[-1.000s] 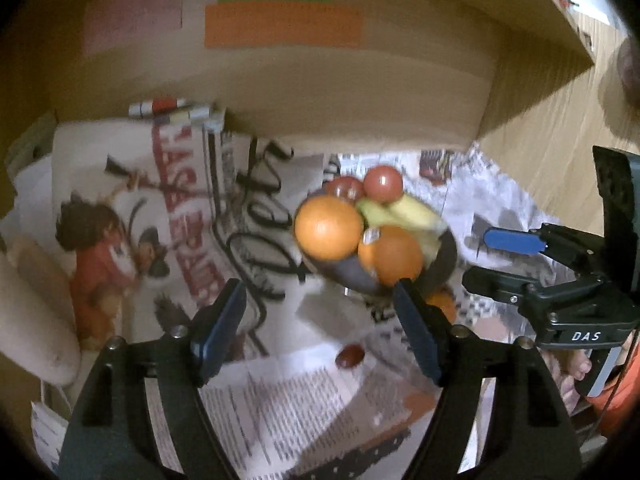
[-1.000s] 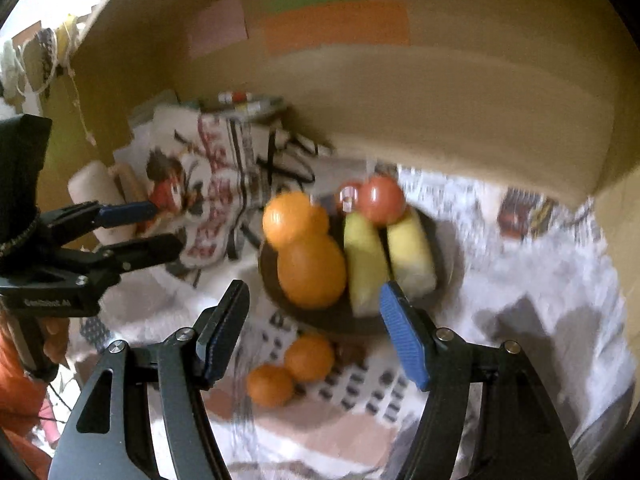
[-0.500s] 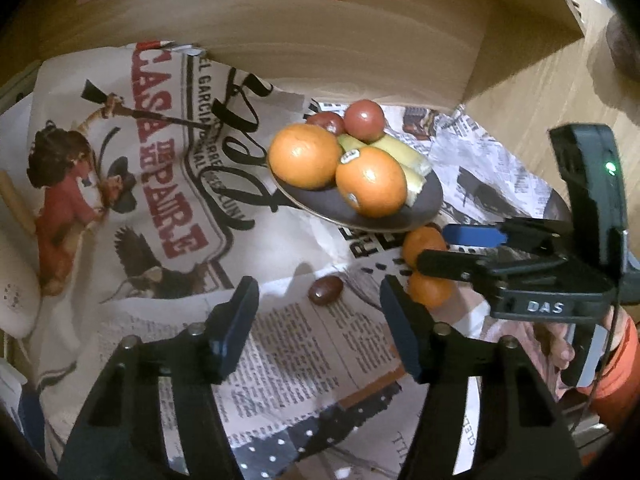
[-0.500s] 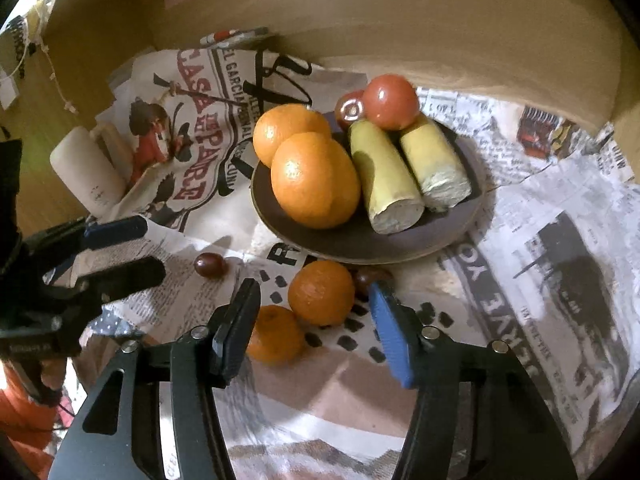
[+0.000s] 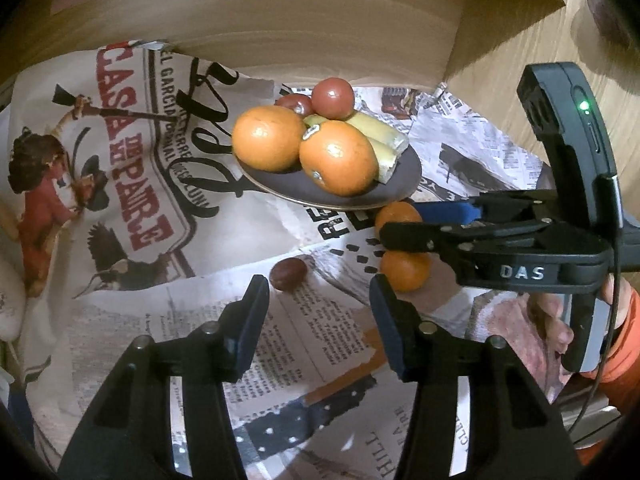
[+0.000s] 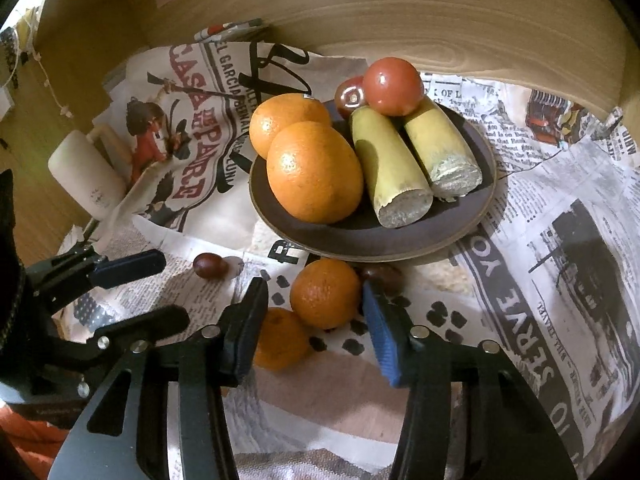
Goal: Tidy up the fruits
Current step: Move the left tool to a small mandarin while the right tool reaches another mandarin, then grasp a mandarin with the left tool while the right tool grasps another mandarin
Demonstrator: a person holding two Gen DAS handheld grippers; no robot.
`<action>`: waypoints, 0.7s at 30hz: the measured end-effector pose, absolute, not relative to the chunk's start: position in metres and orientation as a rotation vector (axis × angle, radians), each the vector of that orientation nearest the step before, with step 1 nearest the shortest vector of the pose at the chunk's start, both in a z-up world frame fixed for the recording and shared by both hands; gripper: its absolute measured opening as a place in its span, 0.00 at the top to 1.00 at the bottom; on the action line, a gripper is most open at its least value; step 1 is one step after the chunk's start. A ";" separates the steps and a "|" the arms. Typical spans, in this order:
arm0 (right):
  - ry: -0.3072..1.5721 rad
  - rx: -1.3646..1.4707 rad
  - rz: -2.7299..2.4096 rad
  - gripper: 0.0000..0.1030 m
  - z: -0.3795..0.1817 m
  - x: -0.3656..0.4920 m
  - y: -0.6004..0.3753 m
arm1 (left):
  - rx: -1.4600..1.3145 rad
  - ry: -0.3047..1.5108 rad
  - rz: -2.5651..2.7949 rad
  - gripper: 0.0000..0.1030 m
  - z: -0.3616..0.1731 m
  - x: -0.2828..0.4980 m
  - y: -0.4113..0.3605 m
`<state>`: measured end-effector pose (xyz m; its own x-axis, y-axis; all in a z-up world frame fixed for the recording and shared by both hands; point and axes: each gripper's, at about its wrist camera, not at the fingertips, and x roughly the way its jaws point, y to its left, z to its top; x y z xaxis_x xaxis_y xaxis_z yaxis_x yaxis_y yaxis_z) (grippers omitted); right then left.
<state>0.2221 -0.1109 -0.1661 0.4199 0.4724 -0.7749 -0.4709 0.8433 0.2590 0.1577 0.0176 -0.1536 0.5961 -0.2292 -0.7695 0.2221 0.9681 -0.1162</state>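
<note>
hovering right gripper (image 6: 316,312), jaws flanking tangerine (image 6: 325,293)

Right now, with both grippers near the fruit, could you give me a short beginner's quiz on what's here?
1. True or false: the right gripper is shut on a fruit.
2. How many large oranges lie on the dark round plate?
3. What lies loose on the newspaper ahead of the left gripper: A small dark brown fruit, B red tomato, C yellow cut stalk?

Key: 1 false, it is open; 2 two; 3 A.
</note>
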 end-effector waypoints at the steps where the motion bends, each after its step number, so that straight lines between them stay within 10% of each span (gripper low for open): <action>1: 0.972 0.009 0.600 0.68 -0.166 0.222 -0.113 | -0.007 0.896 -0.264 0.49 -0.154 0.158 0.016; 17: 0.874 0.076 0.537 0.68 -0.139 0.201 -0.179 | 0.028 0.945 -0.353 0.50 -0.168 0.181 -0.037; 21: 0.866 0.090 0.529 0.68 -0.138 0.200 -0.190 | 0.018 0.989 -0.367 0.66 -0.180 0.191 -0.045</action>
